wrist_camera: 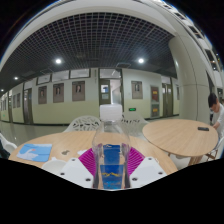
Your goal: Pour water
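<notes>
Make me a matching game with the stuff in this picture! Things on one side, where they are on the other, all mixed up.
Things:
1. water bottle
2. blue item
3. white chair
4. person

Places:
A. behind the near table
B. between the fingers of the hand-held gripper
C. flat on the near table, left of the bottle
D. far right, by the other table

Pairs: 1-B, 2-C, 3-A, 4-D

Bottle: a clear water bottle (111, 150) with white cap and blue label stands upright between the fingers.
Gripper: the gripper (111, 165) has its magenta pads (88, 162) close at both sides of the bottle; contact unclear.
Surface: round wooden table (60, 145); a blue book (36, 152) lies off to one side.
Beyond: second table (180, 135), white chairs (85, 124), corridor wall.
</notes>
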A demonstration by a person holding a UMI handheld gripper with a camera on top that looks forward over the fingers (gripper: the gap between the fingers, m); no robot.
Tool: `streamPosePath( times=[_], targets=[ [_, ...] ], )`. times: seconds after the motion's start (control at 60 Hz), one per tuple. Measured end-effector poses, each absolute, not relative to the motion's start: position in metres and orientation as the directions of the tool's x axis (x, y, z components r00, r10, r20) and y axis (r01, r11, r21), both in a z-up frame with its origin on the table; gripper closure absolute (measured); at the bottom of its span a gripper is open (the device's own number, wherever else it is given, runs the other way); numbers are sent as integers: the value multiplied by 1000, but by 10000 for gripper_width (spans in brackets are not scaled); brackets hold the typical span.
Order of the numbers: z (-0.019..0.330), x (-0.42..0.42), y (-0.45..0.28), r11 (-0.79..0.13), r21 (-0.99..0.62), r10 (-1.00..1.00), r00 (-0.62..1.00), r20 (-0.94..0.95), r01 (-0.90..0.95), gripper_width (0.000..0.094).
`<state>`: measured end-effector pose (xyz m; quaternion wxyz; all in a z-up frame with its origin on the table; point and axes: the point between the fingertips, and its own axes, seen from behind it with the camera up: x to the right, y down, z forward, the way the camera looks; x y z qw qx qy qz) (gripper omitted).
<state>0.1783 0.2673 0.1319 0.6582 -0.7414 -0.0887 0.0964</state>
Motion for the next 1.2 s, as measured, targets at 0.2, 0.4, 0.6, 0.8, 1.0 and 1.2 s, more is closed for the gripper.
streamPosePath(
  times=[0.2, 0.4, 0.6, 0.8, 1.0, 1.2],
  targets=[
    [98, 183, 272, -187, -982, 278, 959, -50, 3, 585],
    [99, 177, 265, -169, -985, 276, 961, -10, 38, 526],
    [93, 178, 255, -228, -971, 284, 959, 9, 76, 101],
    [107, 191, 192, -203, -972, 275, 960, 59, 118, 83],
    [108, 165, 77, -199, -978, 378, 926, -16, 64, 90],
    [123, 117, -35, -202, -979, 519, 852, -74, 38, 91]
  ],
)
